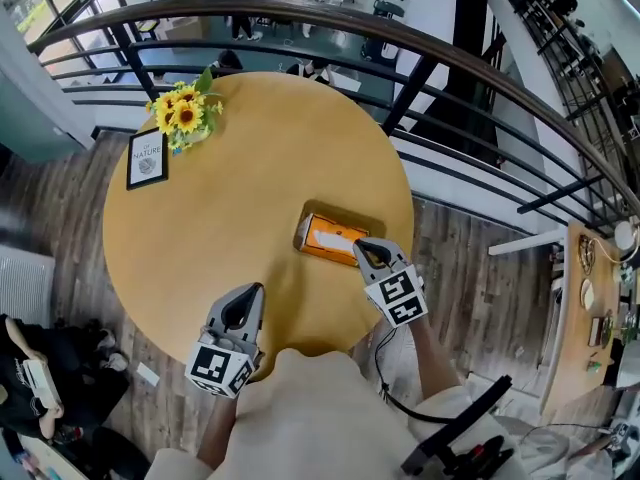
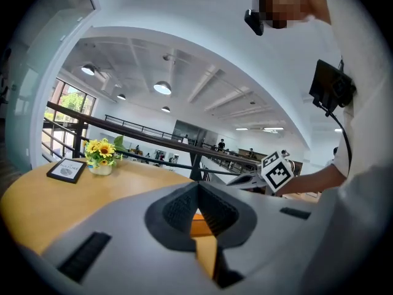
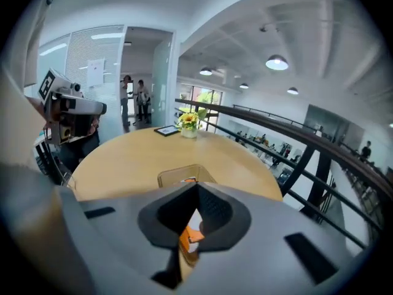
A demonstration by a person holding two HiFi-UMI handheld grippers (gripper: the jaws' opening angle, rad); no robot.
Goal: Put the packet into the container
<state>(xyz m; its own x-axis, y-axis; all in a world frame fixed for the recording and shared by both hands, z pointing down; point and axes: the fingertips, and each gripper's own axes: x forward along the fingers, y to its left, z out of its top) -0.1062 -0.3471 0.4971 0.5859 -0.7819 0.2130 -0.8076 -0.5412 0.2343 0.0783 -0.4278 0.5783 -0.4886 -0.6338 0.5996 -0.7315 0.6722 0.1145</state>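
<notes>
A clear rectangular container stands on the round wooden table, right of the middle. An orange packet lies inside it. My right gripper hovers just over the container's near right end, jaws shut and empty. In the right gripper view the container's rim and the packet show beyond the shut tips. My left gripper is over the table's near edge, left of the container, also shut with nothing in it. The left gripper view shows the right gripper and a strip of orange behind its own jaws.
A small vase of sunflowers and a framed card sit at the table's far left. A dark railing curves behind the table. A person's legs and bag are on the floor at the lower left.
</notes>
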